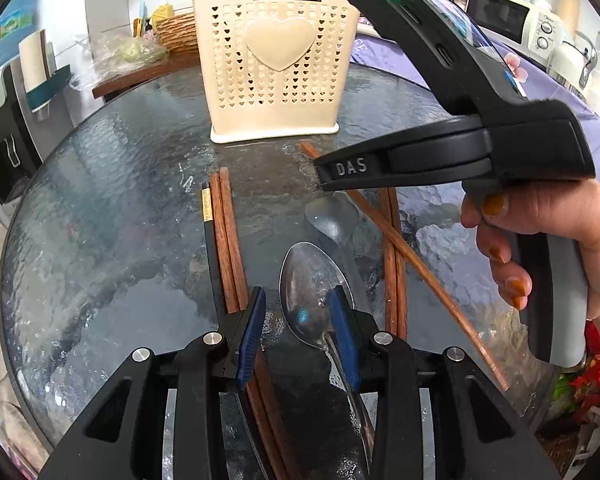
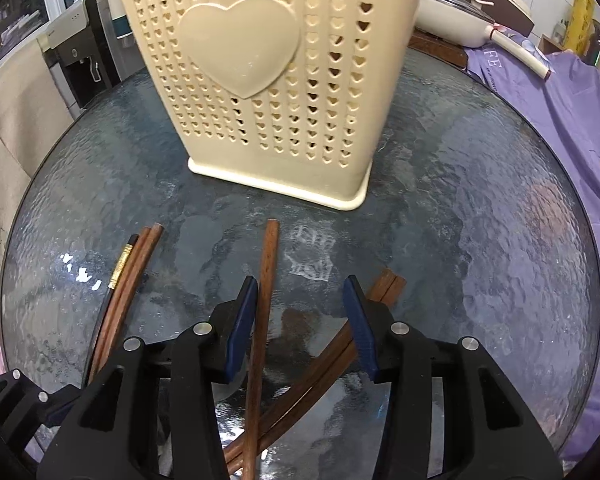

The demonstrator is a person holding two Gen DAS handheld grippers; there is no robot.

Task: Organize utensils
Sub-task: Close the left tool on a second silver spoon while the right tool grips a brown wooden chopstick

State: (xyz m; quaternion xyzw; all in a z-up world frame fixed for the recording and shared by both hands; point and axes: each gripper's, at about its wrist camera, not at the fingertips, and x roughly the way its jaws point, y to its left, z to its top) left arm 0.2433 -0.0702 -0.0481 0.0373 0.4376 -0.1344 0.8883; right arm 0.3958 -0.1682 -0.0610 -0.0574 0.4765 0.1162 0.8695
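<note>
- Left wrist view: the left gripper (image 1: pixel 298 312) hovers low over the round glass table (image 1: pixel 100 220) with its blue-padded jaws spread apart and nothing between them.
- A metal spoon (image 1: pixel 310 284) lies bowl-up on the glass; its neck passes just under the right blue pad, though I cannot tell whether pad and spoon touch.
- A second spoon (image 1: pixel 332 220) lies a little farther on, bowl down.
- Just left of the jaws lie a pair of brown chopsticks (image 1: pixel 228 248) and a black chopstick (image 1: pixel 208 236) with a gold band, side by side.
- To the right, a single chopstick (image 1: pixel 404 256) crosses slantwise over another brown pair (image 1: pixel 394 272).
- The cream utensil holder (image 1: pixel 274 64), pierced with small hearts, stands upright at the far side of the table.
- The right gripper (image 1: pixel 320 176) comes in from the right, held by the right hand (image 1: pixel 540 240); its opening cannot be judged from here.
- Right wrist view: the right gripper (image 2: pixel 300 320) has its jaws wide and empty, above the single chopstick (image 2: pixel 262 320), which runs just inside the left pad.
- The crossed brown pair (image 2: pixel 332 360) passes beneath the right pad.
- The utensil holder (image 2: pixel 268 80) stands close ahead, upright on the table (image 2: pixel 480 240).
</note>
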